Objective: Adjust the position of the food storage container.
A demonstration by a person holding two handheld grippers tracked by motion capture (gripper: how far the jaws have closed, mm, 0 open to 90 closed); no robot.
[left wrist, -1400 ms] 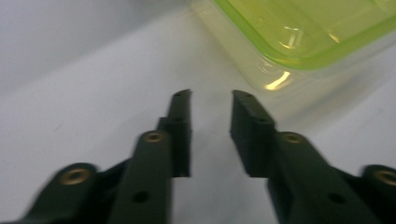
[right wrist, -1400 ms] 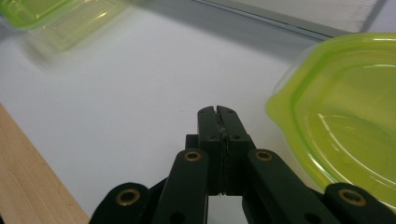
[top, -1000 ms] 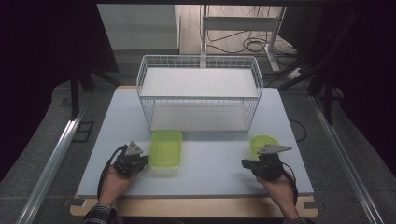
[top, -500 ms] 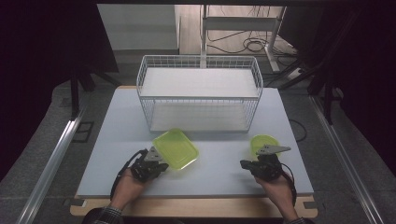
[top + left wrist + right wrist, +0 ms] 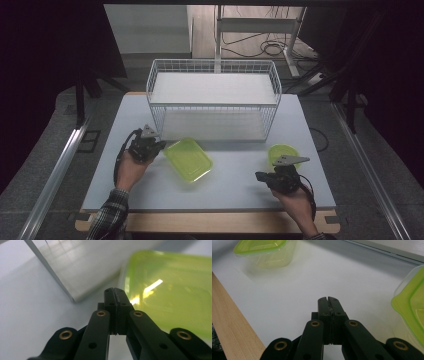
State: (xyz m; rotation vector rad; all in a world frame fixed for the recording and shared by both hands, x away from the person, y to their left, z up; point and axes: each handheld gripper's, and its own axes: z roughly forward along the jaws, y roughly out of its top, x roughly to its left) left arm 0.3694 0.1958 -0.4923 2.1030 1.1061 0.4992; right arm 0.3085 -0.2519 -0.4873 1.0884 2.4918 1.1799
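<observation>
Landmark: white wire basket point(image 5: 214, 100) at the back of the table point(image 5: 235, 185). Left claw point(image 5: 159, 146) sits just off the basket's front left corner, jaws pressed fully together with nothing between them. Its tip is at the left edge of the yellow-green rectangular container point(image 5: 188, 159); contact can't be told. That container lies at an angle on the table, just in front of the basket, left of its middle. Smaller yellow-green container point(image 5: 281, 152) sits in front of the basket's right front corner, close to it. Right claw point(image 5: 260, 176) is nearer the person than that small container, jaws also fully together, empty, pointing left.
</observation>
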